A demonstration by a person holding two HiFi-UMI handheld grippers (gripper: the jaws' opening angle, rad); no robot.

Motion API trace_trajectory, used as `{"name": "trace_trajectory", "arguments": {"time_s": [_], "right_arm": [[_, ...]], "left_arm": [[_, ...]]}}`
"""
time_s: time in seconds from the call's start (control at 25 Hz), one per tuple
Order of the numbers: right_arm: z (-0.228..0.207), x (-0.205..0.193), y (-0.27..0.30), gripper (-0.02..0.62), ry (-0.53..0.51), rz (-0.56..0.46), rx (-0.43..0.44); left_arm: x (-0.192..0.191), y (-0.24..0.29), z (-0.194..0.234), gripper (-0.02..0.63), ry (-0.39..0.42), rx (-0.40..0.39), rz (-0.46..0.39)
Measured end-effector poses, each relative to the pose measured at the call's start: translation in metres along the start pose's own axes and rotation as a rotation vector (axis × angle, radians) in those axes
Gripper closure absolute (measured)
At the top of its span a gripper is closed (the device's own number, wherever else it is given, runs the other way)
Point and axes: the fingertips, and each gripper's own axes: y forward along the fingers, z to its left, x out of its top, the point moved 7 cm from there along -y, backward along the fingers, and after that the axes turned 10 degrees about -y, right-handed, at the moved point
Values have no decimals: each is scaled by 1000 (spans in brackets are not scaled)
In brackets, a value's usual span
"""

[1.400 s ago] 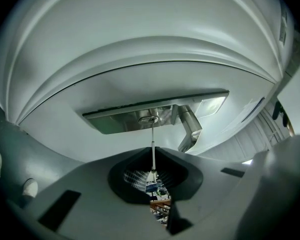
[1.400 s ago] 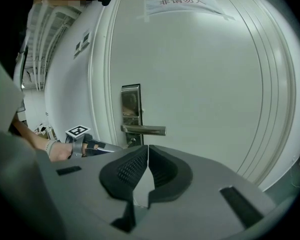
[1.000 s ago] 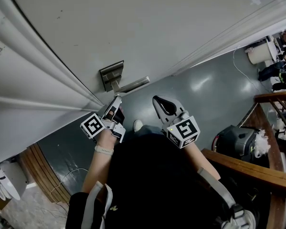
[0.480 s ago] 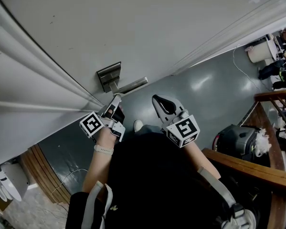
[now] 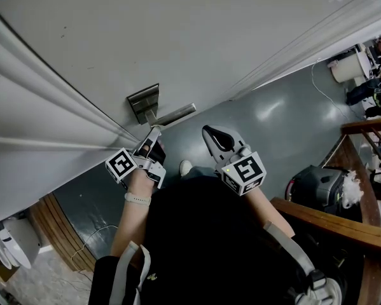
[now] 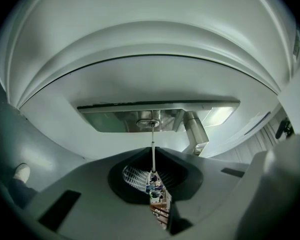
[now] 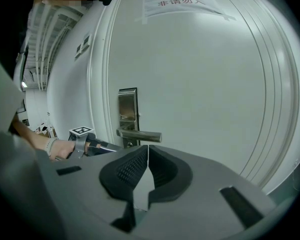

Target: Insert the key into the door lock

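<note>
Jaws of your left gripper (image 6: pixel 155 186) clench the key (image 6: pixel 153 149) by its head, and the blade tip touches the keyhole (image 6: pixel 148 122) in the lock plate (image 6: pixel 114 118). Over the last second this gripper has crept only slightly toward the lock plate. By my reading the tip is lined up and the push is barely begun. Your right gripper (image 7: pixel 145 171) is closed on nothing, well back from the lock plate. The lever handle (image 6: pixel 195 134) juts out just beside the keyhole, so keep clear of it. The door frame (image 5: pixel 44 107) crowds the plate's far side. Open room lies straight back from the plate.
</note>
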Motion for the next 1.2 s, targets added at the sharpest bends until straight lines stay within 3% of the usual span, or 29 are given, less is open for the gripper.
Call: {"name": "trace_trajectory", "arguments": {"time_s": [0.68,1.2], "right_arm": [[-8,-1,-2,577,1,-3,-10],[-6,0,2,577,11,-8,32]], "left_arm": [[14,10,-2,578,-23,-13,-9],[12,6,-2,572,9,-17,-51]]}}
